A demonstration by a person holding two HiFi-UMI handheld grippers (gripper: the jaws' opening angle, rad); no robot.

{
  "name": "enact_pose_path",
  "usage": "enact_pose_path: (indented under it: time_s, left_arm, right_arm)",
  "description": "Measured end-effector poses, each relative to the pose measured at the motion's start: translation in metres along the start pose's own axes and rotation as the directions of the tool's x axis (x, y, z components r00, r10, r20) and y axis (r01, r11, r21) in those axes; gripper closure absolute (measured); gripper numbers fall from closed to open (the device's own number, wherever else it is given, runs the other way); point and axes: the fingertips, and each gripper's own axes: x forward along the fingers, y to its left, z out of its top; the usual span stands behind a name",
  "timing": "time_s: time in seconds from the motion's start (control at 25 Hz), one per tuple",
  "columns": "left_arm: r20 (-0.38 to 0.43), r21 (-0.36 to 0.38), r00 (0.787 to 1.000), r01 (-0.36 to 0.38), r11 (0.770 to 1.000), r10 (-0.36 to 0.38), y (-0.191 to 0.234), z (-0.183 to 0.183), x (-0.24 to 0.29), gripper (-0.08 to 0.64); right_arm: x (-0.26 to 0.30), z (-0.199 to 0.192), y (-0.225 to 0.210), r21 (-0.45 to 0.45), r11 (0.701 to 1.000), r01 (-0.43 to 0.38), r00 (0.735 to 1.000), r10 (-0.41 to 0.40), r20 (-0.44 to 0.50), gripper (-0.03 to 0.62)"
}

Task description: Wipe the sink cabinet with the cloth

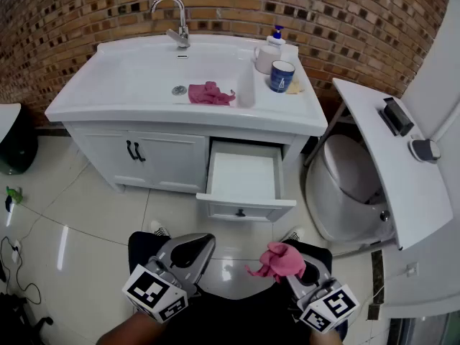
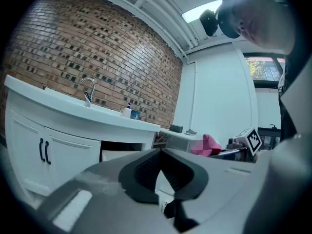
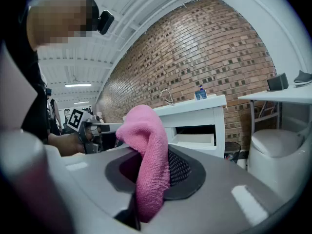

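brick-walled washroom, crumpled pink cloth point(image 3: 148, 165) in right gripper point(image 3: 146, 179)

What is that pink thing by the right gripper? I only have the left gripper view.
Observer: A pink cloth, pinched in the right gripper and drooping over its jaws.
Operator: Any other cloth around?
Observer: Yes; the head view shows a second pink cloth lying in the sink basin, beside the drain.
Operator: And the drawer under the counter?
Observer: The drawer is pulled out, with nothing visible inside.
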Motion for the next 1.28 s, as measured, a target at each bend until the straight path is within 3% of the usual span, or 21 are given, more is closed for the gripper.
enact_pose_path:
  time_s: [0.36, 0.68, 0.96, 1.08, 1.28]
  left_arm:
    - [-0.021, 0.038, 1.000, -0.006, 0.999, 0.006, 0.023, 0.001, 0.019, 0.554]
    - [0.008, 0.051, 1.000, -0.004, 0.999, 0.004, 0.048, 0.021, 0.039, 0.554]
    - [0.009, 0.062, 0.999, -0.044, 0.997, 0.043, 0.077, 0.018, 0.055, 0.554]
    - [0.006, 0.082, 0.999, -0.047, 0.996, 0.046, 0.082, 0.014, 0.061, 0.554]
    - [0.025, 0.071, 0.999, -0.038, 0.997, 0.036, 0.086, 0.009, 0.067, 0.554]
  right_arm:
    - [0.034, 0.022, -0.021, -0.142, 0.989, 0.045, 0.999, -0.046, -0.004, 0.509]
    - [0.065, 0.045, -0.037, -0.173, 0.983, 0.062, 0.998, -0.062, 0.007, 0.509]
    - [0.092, 0.088, -0.054, -0.277, 0.956, 0.093, 0.995, -0.080, 0.058, 0.509]
    - [0.106, 0.103, -0.068, -0.332, 0.935, 0.121, 0.992, -0.105, 0.066, 0.509]
    - [0.128, 0.122, -0.102, -0.485, 0.863, 0.143, 0.988, -0.153, 0.020, 0.509]
